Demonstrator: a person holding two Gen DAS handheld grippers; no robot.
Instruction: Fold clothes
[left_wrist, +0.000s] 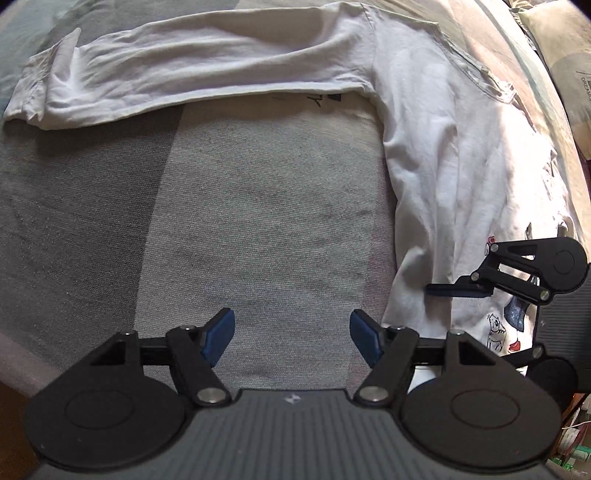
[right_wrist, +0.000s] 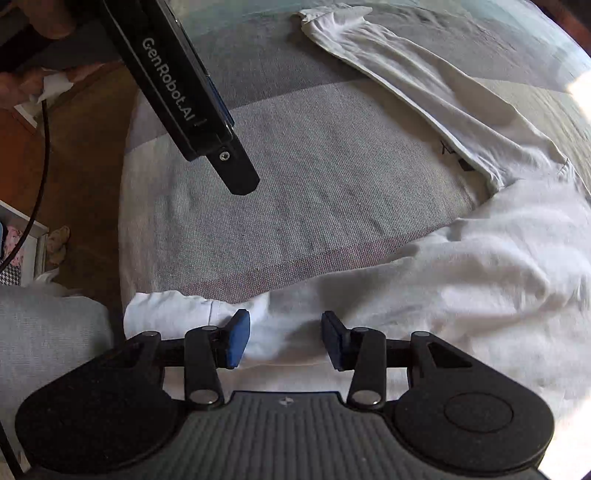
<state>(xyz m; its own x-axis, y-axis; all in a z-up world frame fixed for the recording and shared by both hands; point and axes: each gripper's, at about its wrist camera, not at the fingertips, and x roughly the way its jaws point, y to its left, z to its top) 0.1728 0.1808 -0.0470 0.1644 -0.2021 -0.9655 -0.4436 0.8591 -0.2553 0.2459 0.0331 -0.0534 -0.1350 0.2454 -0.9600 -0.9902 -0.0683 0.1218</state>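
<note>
Wide bare stretch of grey bed (left_wrist: 240, 229) is lying open ahead of the left gripper (left_wrist: 291, 334), nothing blocking its spread fingers. White shirt (left_wrist: 454, 177) is bounding that room on the right, its sleeve (left_wrist: 177, 77) across the far side. Right gripper (right_wrist: 284, 339) is hovering open-fingered over the shirt hem, the left gripper's body slanting overhead upper left.

I see the shirt (left_wrist: 461, 155) spread on the bed (left_wrist: 240, 221), its sleeve (left_wrist: 184, 77) stretched leftward; my left gripper (left_wrist: 291, 334) hangs over bare bed, my right gripper (right_wrist: 284, 338) over the shirt's hem.
</note>
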